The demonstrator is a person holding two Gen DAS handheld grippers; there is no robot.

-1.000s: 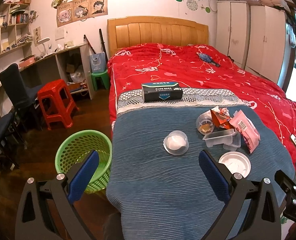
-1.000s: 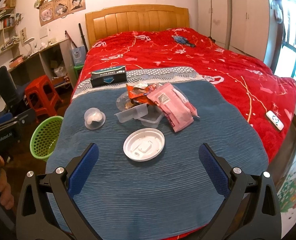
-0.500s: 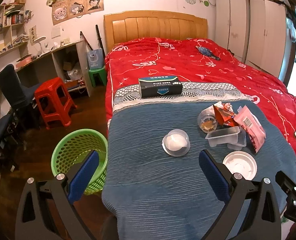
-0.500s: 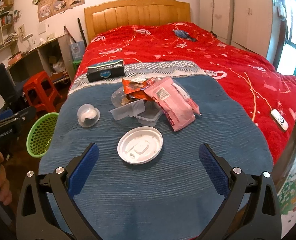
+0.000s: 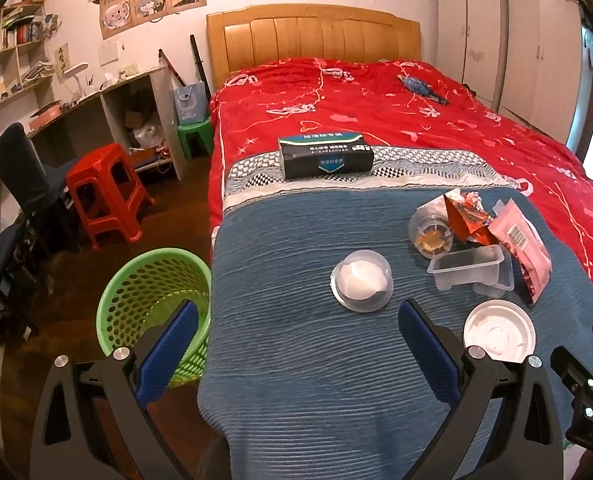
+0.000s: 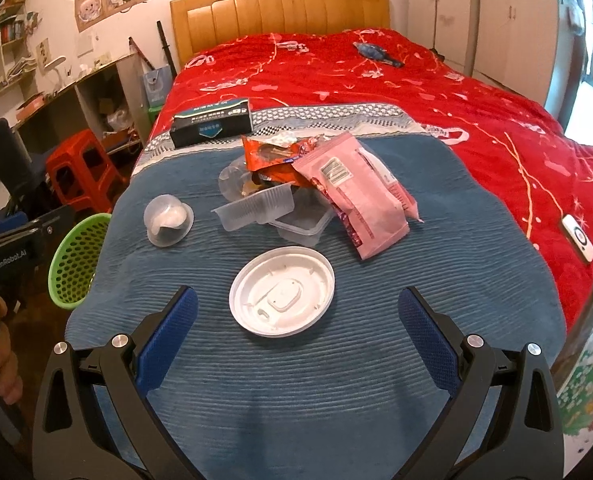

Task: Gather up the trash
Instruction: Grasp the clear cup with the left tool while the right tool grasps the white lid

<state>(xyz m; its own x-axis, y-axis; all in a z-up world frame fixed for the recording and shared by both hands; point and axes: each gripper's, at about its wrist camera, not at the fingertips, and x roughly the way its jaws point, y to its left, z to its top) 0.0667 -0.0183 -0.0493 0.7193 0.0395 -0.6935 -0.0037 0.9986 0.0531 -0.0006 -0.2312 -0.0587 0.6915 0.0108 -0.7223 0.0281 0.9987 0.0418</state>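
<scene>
Trash lies on the blue blanket [image 5: 296, 360] [image 6: 296, 380] at the foot of the bed: a clear domed cup [image 5: 361, 286] [image 6: 167, 220], a white round lid [image 5: 498, 330] [image 6: 282, 291], clear plastic trays [image 5: 470, 272] [image 6: 272, 210], a pink wrapper [image 5: 522, 244] [image 6: 360, 196], an orange wrapper [image 5: 466, 216] [image 6: 276, 154] and a small round tub [image 5: 430, 232]. A green basket [image 5: 152, 304] [image 6: 76, 258] stands on the floor beside the bed's left corner. My left gripper [image 5: 296, 342] is open, short of the domed cup. My right gripper [image 6: 296, 328] is open just before the white lid.
A dark tissue box [image 5: 325, 156] [image 6: 212, 122] lies on the blanket's patterned border. A phone-like device [image 6: 578, 238] rests on the red cover at right. Beside the bed are a red stool [image 5: 106, 190], a dark chair [image 5: 20, 176] and a desk [image 5: 136, 112].
Both grippers have moved closer to the bed; the trash looms larger. The right gripper has come nearer the white lid. Both stay open.
</scene>
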